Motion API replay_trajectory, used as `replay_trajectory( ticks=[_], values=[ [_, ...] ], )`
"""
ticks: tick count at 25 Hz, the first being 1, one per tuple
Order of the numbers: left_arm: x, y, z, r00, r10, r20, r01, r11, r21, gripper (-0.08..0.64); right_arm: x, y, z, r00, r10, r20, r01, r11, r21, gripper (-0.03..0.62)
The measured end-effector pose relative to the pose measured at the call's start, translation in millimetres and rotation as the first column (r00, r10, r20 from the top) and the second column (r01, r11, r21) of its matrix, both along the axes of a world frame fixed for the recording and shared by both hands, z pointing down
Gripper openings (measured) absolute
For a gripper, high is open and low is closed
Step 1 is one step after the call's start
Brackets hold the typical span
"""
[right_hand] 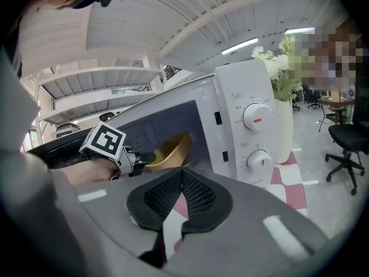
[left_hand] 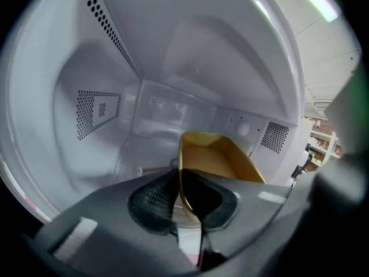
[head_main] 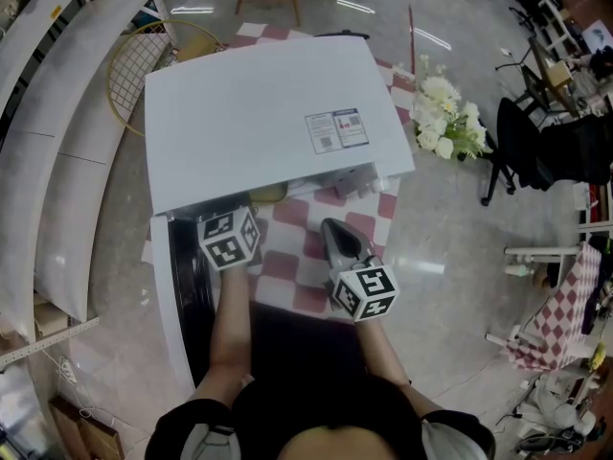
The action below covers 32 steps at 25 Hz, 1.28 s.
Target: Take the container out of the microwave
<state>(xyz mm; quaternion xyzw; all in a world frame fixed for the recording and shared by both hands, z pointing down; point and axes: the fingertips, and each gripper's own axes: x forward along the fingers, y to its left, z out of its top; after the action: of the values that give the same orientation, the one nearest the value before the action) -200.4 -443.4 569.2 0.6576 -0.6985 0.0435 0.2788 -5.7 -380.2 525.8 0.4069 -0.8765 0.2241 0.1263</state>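
Left gripper [left_hand: 179,184] is clamped on the near rim of the yellow container [left_hand: 214,161], seated low-centre of frame inside the microwave [left_hand: 115,68] cavity. Rim grip judged chosen for a straight pull-out. Right gripper [right_hand: 182,183] is kept closed, empty, parked outside, clear of the opening.

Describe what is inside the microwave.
A yellow container stands in the microwave, its near wall pinched by the left gripper. Whatever lies beneath it is covered.
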Motion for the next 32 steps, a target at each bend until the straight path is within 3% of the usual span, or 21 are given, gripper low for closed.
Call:
replay_trajectory(
  ticks=[32],
  values=[
    [13.4, 24.5, -11.5, 1.000, 0.008, -0.018, -0.008, 1.000, 0.029, 0.025, 5.8, 16.3, -1.2, 1.000, -0.028, 0.011, 0.028, 1.000, -0.007, 0.000]
  ],
)
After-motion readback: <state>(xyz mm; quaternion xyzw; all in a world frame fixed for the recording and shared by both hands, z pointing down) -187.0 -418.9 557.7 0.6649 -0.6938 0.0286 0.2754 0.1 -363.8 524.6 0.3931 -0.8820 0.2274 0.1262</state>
